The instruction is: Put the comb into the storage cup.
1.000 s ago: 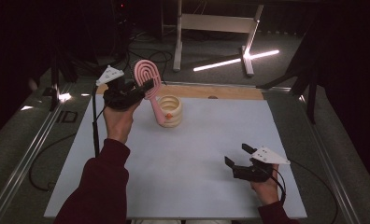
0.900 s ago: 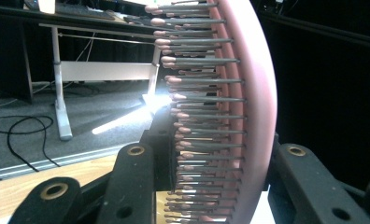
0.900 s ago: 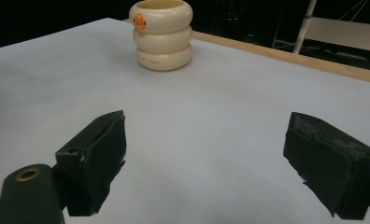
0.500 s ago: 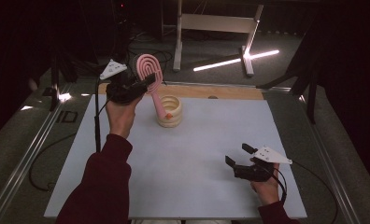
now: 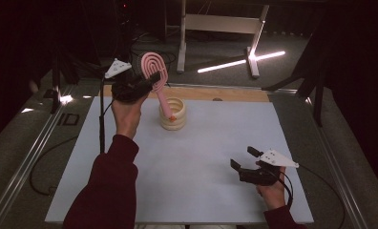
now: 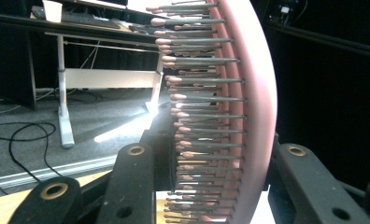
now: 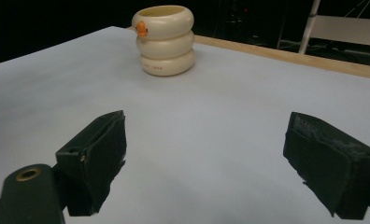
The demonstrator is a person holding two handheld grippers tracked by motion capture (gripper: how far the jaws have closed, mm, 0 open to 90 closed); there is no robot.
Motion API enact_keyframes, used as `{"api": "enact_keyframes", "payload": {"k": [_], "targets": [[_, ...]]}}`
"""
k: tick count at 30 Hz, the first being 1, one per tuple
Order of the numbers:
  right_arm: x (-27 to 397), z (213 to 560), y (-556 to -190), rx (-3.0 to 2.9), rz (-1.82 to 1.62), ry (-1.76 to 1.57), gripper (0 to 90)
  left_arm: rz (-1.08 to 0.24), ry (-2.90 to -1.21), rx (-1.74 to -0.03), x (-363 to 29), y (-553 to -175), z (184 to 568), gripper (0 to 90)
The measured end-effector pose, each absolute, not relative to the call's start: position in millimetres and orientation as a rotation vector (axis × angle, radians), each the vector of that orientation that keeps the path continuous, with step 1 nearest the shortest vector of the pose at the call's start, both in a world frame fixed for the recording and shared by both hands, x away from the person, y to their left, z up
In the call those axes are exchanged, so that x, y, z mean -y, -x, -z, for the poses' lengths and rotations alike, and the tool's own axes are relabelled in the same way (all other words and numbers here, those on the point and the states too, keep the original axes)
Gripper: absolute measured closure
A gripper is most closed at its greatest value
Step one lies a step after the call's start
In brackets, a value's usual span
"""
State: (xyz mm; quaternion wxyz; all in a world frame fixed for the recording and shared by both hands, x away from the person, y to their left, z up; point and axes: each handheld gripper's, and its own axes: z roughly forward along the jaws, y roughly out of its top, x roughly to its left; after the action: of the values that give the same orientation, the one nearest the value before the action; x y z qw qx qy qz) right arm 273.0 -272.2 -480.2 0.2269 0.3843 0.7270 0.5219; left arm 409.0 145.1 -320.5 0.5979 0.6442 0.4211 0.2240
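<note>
A pink hairbrush (image 5: 153, 66) hangs in the air over the back of the white table (image 5: 215, 143), head up, its handle slanting down toward a cream ringed cup (image 5: 173, 114). Whether the handle's tip reaches the cup I cannot tell. My left gripper (image 5: 153, 80) is shut on the brush's head; in the left gripper view the bristles (image 6: 206, 93) run between the two jaws of that gripper (image 6: 211, 156). Near the table's front right, my right gripper (image 5: 243, 157) stands open and holds nothing. The right gripper view has that gripper (image 7: 206, 140) aimed at the cup (image 7: 164, 39), which carries a small orange mark on its rim.
A wooden strip (image 5: 235, 94) edges the table's far side. Behind it a metal stand (image 5: 220, 26) rests on the floor beside a bright light strip (image 5: 239, 62). Rails (image 5: 29, 157) run along both sides, and a cable (image 5: 101, 129) hangs from the left gripper.
My left hand has raised the brush a little, so its head now sits higher above the cup. The right gripper has stayed where it was.
</note>
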Motion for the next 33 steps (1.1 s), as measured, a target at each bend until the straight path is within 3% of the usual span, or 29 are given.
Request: {"api": "enact_keyframes", "payload": {"k": [33], "targets": [[274, 484, -274, -2.014, -1.439, -1.069, 13.5, -0.569, -1.499, -1.018, -130, -430, 327, 64.0]]}}
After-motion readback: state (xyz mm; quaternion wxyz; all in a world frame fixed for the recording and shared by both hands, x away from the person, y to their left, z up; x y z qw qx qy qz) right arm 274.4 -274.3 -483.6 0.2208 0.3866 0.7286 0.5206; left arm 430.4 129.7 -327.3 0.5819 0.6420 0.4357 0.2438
